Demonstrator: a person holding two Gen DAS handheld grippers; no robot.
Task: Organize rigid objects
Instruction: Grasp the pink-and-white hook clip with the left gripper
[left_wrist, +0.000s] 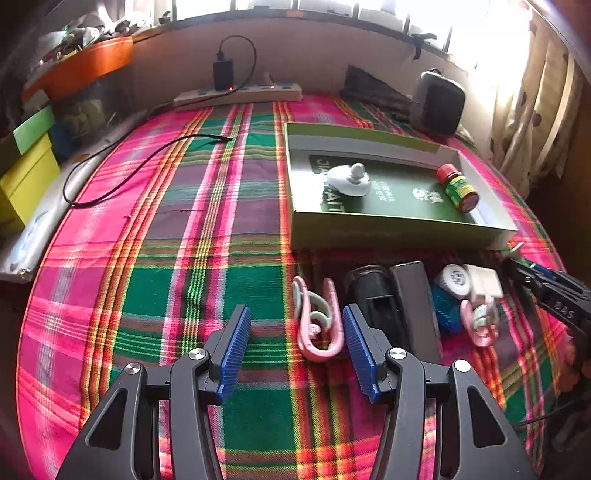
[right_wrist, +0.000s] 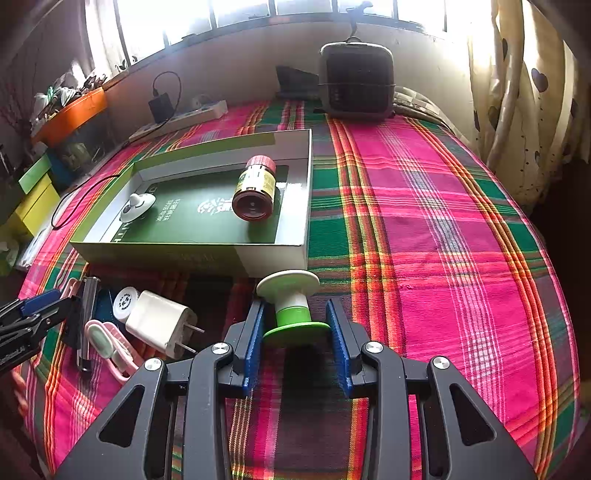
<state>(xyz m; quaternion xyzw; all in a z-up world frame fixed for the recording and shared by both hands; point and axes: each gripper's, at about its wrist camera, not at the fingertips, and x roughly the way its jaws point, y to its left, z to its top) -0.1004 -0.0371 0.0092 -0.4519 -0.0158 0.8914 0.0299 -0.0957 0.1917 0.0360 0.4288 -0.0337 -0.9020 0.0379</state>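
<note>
The right hand-held gripper (right_wrist: 295, 332) has a green-and-white spool (right_wrist: 291, 302) between its blue pads; the left pad touches the green flange, while contact on the right side is unclear. The spool sits just in front of the shallow green box (right_wrist: 192, 254) on the plaid cloth (right_wrist: 424, 221). Inside the box lie a red-capped bottle (right_wrist: 256, 188) and a white knob (right_wrist: 136, 206). The left hand-held gripper (left_wrist: 295, 347) hangs wide open over the cloth, gripping nothing, its right pad just beside a pink clip (left_wrist: 317, 325). Near it lie a black case (left_wrist: 373, 299), a white charger plug (right_wrist: 159, 323) and another pink clip (left_wrist: 478, 321).
</note>
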